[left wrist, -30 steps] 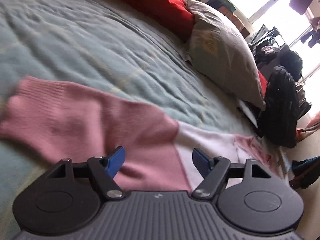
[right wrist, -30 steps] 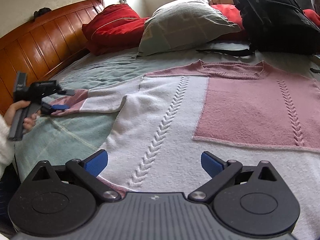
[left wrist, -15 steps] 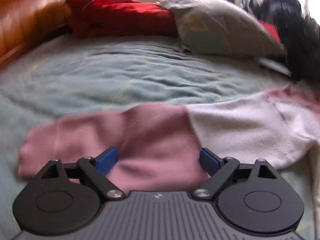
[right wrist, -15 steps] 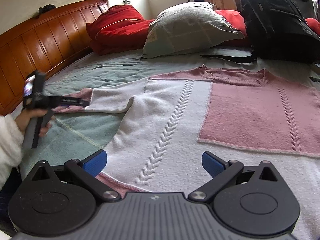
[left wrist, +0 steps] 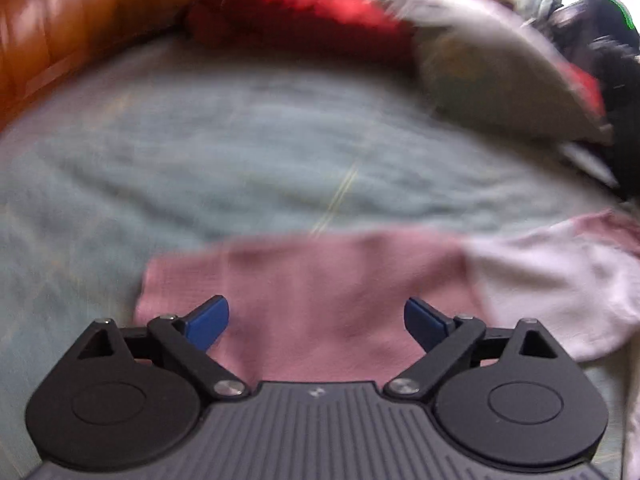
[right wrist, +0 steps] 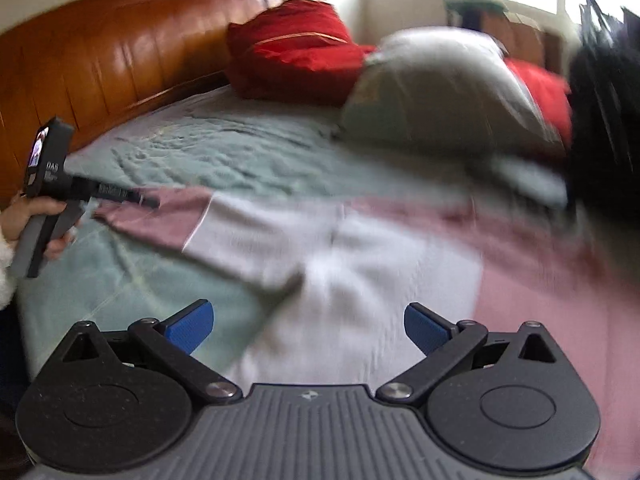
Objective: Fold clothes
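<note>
A pink and white knit sweater (right wrist: 380, 280) lies flat on the bed, its left sleeve stretched out sideways. In the left wrist view the sleeve's pink cuff (left wrist: 304, 280) lies under and between the blue fingers of my left gripper (left wrist: 316, 316). Its jaws are opening and the pads do not press on the cloth. The right wrist view shows that same gripper (right wrist: 148, 201) in a hand (right wrist: 24, 220), over the cuff. My right gripper (right wrist: 308, 320) stands open above the sweater's white side near the armpit, with nothing gripped. Both views are blurred.
The sweater rests on a teal bedspread (right wrist: 208, 148). A red pillow (right wrist: 296, 52) and a grey pillow (right wrist: 440, 92) lie near the wooden headboard (right wrist: 100, 60). A black backpack (right wrist: 604, 128) sits at the far right.
My left gripper's jaws have spread wider and it has swung round to face the headboard, with the cuff still below. My right gripper has shifted left towards the sleeve side.
</note>
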{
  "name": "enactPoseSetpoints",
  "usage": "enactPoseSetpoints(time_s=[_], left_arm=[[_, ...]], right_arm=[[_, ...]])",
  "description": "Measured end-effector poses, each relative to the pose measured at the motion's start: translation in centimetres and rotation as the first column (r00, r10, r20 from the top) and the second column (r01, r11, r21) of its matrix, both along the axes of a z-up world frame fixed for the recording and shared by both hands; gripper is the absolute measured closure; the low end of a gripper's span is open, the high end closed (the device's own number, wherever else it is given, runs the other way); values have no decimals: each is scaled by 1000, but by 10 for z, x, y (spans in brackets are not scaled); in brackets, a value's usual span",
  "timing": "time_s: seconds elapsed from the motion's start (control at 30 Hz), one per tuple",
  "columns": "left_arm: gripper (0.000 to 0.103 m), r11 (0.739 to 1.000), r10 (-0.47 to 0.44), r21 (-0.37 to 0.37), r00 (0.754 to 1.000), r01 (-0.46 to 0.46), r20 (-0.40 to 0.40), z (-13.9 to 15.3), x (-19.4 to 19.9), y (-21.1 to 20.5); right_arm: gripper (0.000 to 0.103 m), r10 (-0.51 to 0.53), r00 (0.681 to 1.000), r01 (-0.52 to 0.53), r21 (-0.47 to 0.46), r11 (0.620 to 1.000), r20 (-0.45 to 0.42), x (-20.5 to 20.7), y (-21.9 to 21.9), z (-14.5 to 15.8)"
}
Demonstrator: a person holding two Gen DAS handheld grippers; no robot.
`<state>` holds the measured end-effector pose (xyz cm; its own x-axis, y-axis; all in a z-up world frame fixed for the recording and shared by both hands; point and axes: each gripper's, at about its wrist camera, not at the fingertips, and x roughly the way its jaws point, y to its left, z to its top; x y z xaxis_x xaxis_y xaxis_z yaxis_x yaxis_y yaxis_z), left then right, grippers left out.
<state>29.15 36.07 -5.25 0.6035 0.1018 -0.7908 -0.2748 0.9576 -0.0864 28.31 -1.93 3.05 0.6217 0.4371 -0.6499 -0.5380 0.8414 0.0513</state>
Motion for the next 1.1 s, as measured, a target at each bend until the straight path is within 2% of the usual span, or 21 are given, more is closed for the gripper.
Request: enactPoseSetpoints(time_s=[0.07,0.17,0.27,0.43,0.53,0.6,0.7,0.73,0.87,0.93,1.07,1.1], left_arm=[[8,1000,-24,18,999,24,20,-4,-8,-1],[8,997,-58,44,997,56,41,-9,-18,-4],[7,998,-60,24,997,59,52,-10,-19,0],[4,997,-74,29,995,72,68,-12,-22,-1],[3,996,-84,48,994,81,75,-14,-23,-4],[3,995,-88,51,993,84,76,-13,-24,-5],[3,995,-93,45,993,90,73,-13,-24,-3],[3,995,-90,39,993,88,74,-12,-25,-2],[3,997,-75,14,993,74,92,-5,-28,1],[3,998,-54,-12,992,56,118,5,-34,5],[3,999,-34,-11,985,37,170,29,-48,16],[3,999,-30,-5,984,32,177,35,-52,19]], right_arm=[[0,-17,1000,18,-35,999,27,31,20,4],[0,-35,998,31,-77,997,-48,85,56,-8],[0,-79,990,66,-112,992,-118,128,89,-26],[0,-110,962,60,-199,978,-251,164,135,-74],[0,-151,963,108,-197,975,-224,179,148,-89],[0,-210,945,172,-166,971,-252,194,147,-87],[0,-230,929,195,-146,970,-290,202,143,-83],[0,-224,933,188,-151,970,-281,198,143,-79],[0,-181,969,154,-161,975,-169,167,145,-56],[0,-167,976,141,-176,974,-143,158,159,-52],[0,-215,969,177,-262,949,-124,168,190,-66],[0,-231,963,187,-270,945,-142,171,196,-72]])
